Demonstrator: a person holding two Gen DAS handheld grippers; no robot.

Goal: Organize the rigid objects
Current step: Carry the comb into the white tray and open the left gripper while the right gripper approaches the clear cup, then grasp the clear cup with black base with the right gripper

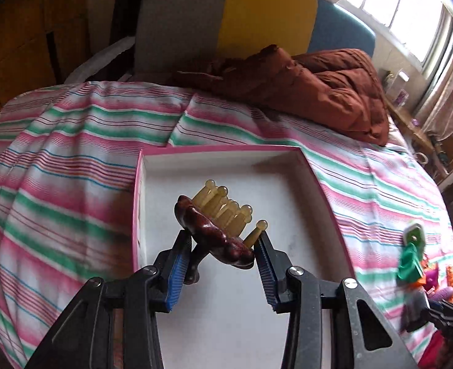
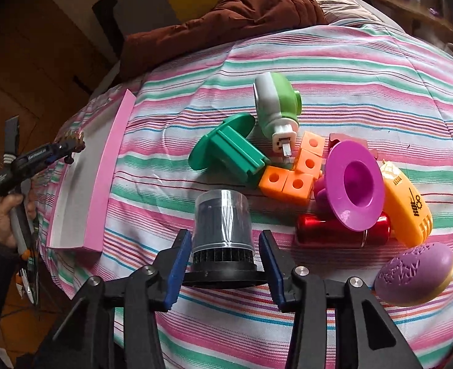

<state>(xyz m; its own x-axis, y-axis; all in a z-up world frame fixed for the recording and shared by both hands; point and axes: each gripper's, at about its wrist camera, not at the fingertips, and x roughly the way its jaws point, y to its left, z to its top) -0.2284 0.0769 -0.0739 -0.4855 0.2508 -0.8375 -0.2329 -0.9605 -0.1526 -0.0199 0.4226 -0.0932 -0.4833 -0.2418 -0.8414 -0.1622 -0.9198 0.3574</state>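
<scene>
My left gripper (image 1: 223,243) is shut on a dark wooden massage brush (image 1: 214,233) with pale knobbed pegs, held above the white inside of a pink-edged box (image 1: 226,153). My right gripper (image 2: 224,240) has its jaws open around a black cylinder with a clear cap (image 2: 221,230) that stands on the bed; the pads sit beside its base without clear contact. The box (image 2: 103,169) and left gripper (image 2: 41,153) show at the left in the right wrist view.
A pile lies on the striped bedspread: a green spool (image 2: 226,150), a green-white plug (image 2: 278,107), orange cubes (image 2: 297,172), a purple funnel-shaped piece (image 2: 352,184), a red can (image 2: 327,230), an orange gadget (image 2: 407,206), a purple egg-shaped brush (image 2: 417,273). A brown quilt (image 1: 318,86) lies at the back.
</scene>
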